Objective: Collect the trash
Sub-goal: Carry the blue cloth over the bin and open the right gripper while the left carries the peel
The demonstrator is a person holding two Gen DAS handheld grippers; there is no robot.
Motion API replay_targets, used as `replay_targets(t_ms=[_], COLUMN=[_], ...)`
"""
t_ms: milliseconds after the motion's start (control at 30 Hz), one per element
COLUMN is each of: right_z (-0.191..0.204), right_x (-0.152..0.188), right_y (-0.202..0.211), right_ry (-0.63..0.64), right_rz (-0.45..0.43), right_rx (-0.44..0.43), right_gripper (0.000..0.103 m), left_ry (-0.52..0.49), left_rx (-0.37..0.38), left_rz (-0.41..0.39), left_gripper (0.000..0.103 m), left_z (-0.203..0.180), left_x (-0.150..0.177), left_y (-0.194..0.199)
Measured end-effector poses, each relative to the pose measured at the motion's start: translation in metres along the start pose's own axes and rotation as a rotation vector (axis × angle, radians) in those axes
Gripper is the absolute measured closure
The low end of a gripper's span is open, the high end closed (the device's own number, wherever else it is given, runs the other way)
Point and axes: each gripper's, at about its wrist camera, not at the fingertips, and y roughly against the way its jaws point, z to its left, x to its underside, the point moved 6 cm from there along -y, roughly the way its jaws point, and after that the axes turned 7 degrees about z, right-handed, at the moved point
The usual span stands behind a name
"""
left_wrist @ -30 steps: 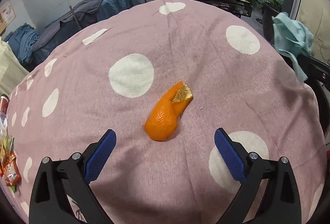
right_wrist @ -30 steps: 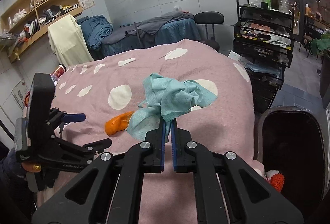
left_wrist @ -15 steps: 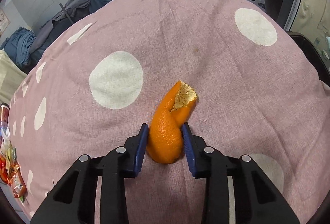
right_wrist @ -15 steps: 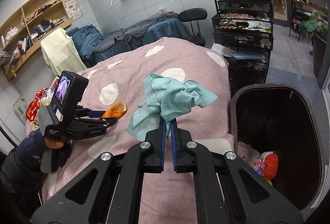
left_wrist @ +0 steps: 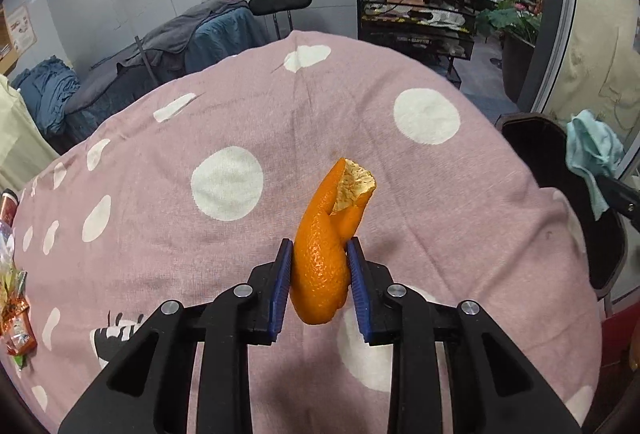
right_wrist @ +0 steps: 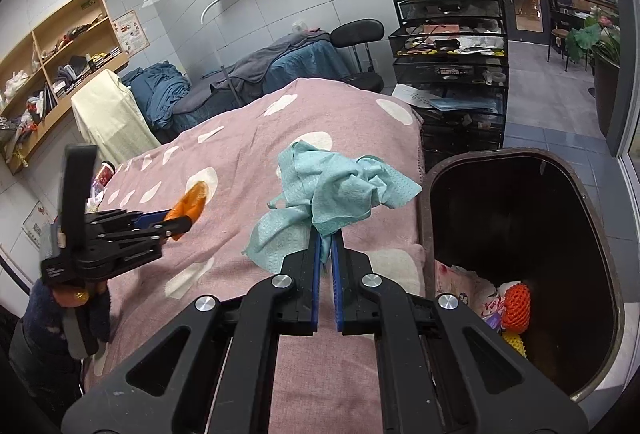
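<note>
My left gripper (left_wrist: 319,282) is shut on an orange peel (left_wrist: 326,246) and holds it lifted above the pink polka-dot cloth (left_wrist: 240,138). The same peel (right_wrist: 190,203) and left gripper (right_wrist: 176,220) show at the left of the right wrist view. My right gripper (right_wrist: 326,254) is shut on a crumpled teal cloth (right_wrist: 340,190), held above the table's right end, just left of a dark trash bin (right_wrist: 592,202). The teal cloth (left_wrist: 592,154) and bin (left_wrist: 532,138) also show at the right of the left wrist view.
The bin holds wrappers and an orange net ball (right_wrist: 516,306). Snack wrappers (left_wrist: 14,314) lie at the cloth's left edge. A black wire cart (right_wrist: 452,58) with bottles, an office chair (right_wrist: 356,34) and a cloth-covered bed (right_wrist: 256,70) stand behind the table.
My left gripper closed on the orange peel and lifted it off the cloth. My right gripper carried the teal cloth rightward toward the bin.
</note>
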Motion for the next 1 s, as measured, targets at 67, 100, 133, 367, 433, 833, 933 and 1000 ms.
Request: replay_targets(t_ms=[67,100,133,367,433,833,933,1000], right_z=[-0.003,-0.005,-0.007,-0.021,-0.026,-0.075,-0.098,-0.108], right_x=[0.001,0.002,0.003,0.010,0.011,0.019,0.022,0.025], right_y=[0.003,0.004,0.006,0.017,0.020,0.036,0.034,0.032], right_ry=[-0.007,-0.011,-0.016,-0.045,-0.054,-0.124,-0.165,-0.184], right_rz=[-0.005,-0.006,-0.009,-0.019,-0.022,-0.039,-0.025,-0.013], right_rx=[0.004,0.005,0.008,0.025,0.031,0.142,0.189,0.209], right_gripper=[0.096,0.096,0.096,0.096,0.096,0.096,0.096,0.096], left_ry=[0.019,0.022,0.026,0.054,0.058,-0.009,-0.029,-0.040], left_rx=[0.012,0.017,0.025,0.116,0.133,0.231,0.249,0.260], left_rz=[-0.033,-0.044,-0.056,-0.108,-0.120,-0.130,-0.121,-0.114], left_gripper=[0.075,0.075,0.075,0.075,0.075,0.075,0.075,0.075], left_z=[-0.007,-0.010,-0.013,-0.045,-0.055,-0.126,-0.139,-0.148], left_x=[0.002,0.002,0.002,0.009,0.010,0.007,0.004,0.003], left_y=[0.013,0.018,0.023,0.047,0.050,0.055,0.051,0.048])
